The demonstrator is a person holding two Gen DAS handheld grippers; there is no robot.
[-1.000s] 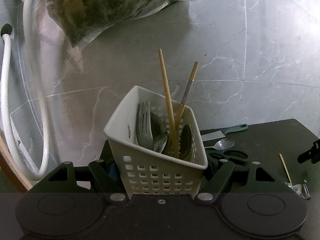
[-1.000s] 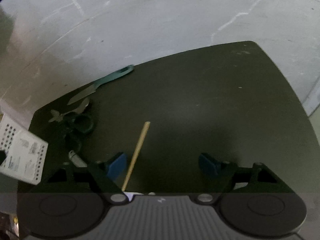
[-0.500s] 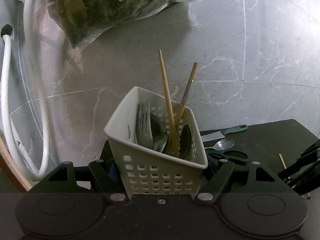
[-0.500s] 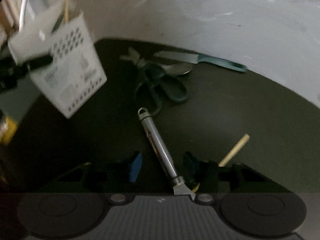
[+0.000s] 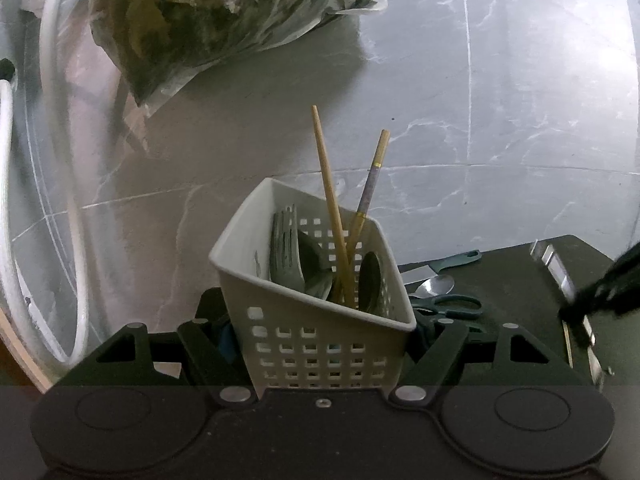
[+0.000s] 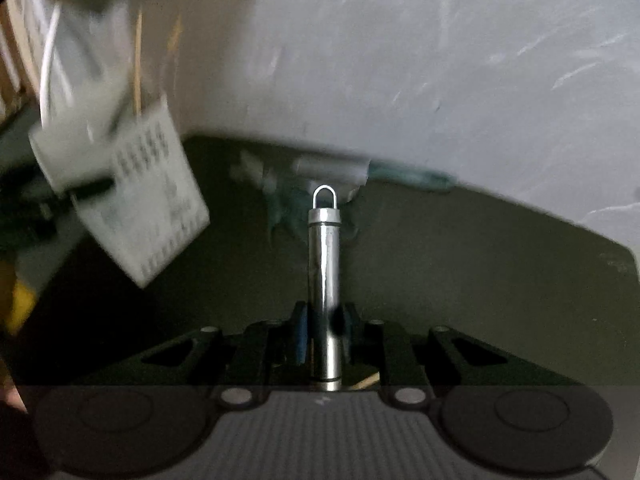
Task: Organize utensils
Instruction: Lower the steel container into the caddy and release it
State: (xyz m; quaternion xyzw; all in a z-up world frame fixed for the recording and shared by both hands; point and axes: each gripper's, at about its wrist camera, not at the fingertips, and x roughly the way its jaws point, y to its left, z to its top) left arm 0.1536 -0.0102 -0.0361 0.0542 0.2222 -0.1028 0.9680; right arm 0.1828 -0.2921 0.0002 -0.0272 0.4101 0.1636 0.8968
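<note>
The left gripper is clamped on the white perforated plastic utensil basket, one finger against each side of it. Standing in the basket are grey metal forks, dark spoons, a plain wooden chopstick and a second chopstick with a patterned band.

The right gripper has just been closing, and its jaws now pinch a shiny steel cylindrical handle with a small wire hanging loop at its tip, which points straight ahead between the blue-padded fingers (the tool's working end is hidden below the gripper).

Beyond the basket, on the dark mat, lie a knife with a teal handle, a silver spoon and teal-handled scissors, close together near the mat's far edge. A thin wooden stick lies near the mat's right edge.

Further off on the grey marble-patterned floor sit a clear plastic bag of leafy greens and a white hose.
</note>
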